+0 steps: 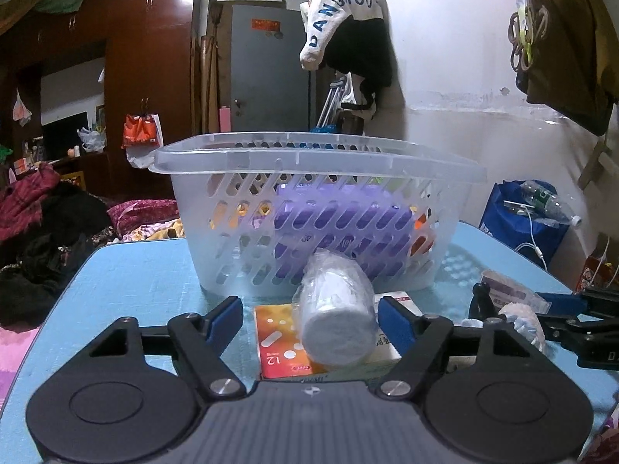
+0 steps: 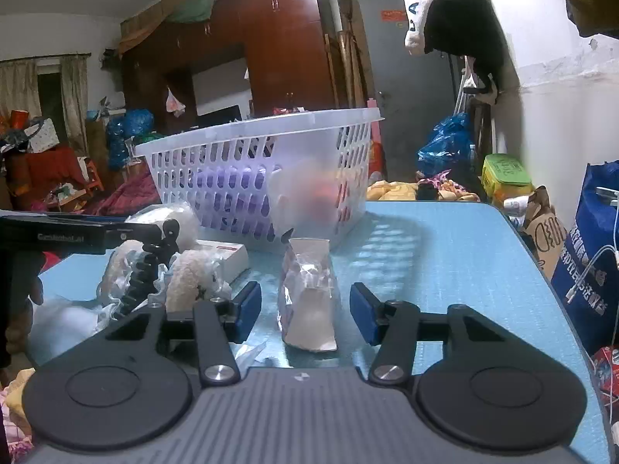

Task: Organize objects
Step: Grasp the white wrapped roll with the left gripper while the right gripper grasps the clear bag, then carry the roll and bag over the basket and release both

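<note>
Several items already sit in the basket (image 1: 321, 201); the left tool (image 1: 309, 323) gapes wide around a wrapped cotton roll (image 1: 334, 311) lying across a box (image 1: 282, 352), gripping nothing. From the right wrist, the right tool (image 2: 305, 315) straddles a foil pouch (image 2: 307, 297) on the bench (image 2: 445, 270), unclosed; more wrapped rolls (image 2: 189, 282) wait.

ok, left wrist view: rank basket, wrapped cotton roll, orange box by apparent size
1. Basket, clearly largest.
2. and 3. Wrapped cotton roll and orange box: unsure. The roll fills more of the frame, but it lies on the box, hides part of it, and sits nearer the camera between the open left gripper fingers.
</note>
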Motion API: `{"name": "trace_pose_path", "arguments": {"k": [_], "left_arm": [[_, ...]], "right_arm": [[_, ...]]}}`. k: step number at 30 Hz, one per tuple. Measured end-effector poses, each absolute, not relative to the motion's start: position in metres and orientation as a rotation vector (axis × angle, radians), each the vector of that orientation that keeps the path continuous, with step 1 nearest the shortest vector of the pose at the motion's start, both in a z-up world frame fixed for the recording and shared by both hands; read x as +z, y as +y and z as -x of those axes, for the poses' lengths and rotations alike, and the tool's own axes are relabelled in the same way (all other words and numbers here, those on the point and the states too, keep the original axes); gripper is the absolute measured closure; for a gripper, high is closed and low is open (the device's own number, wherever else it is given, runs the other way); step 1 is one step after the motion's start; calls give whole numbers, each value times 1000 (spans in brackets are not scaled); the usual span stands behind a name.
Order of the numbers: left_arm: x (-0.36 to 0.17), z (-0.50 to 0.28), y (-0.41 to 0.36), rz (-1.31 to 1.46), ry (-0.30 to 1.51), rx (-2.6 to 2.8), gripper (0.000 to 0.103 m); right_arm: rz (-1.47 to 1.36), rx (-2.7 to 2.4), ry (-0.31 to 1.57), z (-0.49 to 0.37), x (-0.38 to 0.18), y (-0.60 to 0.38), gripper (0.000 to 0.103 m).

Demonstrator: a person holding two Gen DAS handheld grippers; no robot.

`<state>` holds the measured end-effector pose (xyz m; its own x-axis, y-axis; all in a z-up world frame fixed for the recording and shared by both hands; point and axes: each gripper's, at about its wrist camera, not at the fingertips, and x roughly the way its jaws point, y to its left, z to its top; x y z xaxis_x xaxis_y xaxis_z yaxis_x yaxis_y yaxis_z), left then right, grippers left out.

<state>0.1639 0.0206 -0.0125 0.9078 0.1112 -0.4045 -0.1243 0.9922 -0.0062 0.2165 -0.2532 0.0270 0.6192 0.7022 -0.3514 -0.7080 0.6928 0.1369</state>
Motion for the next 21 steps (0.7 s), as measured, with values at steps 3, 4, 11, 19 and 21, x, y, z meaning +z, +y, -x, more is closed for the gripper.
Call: {"name": "trace_pose_path", "arguments": {"k": [3, 4, 11, 19, 21], "left_arm": [[-13, -165, 22, 49, 414, 102, 40], [-13, -165, 23, 60, 413, 88, 48], [-13, -155, 24, 63, 362, 92, 54], [-1, -125, 28, 81, 237, 67, 54], [7, -116, 27, 81, 206, 65, 54]], "right_arm": [[17, 814, 401, -217, 26, -255, 55], [19, 814, 406, -218, 25, -255, 62], [-2, 812, 388, -217, 25, -263, 68], [-48, 814, 312, -210, 42, -282, 68], [-67, 831, 291, -207, 50, -287, 68]]}}
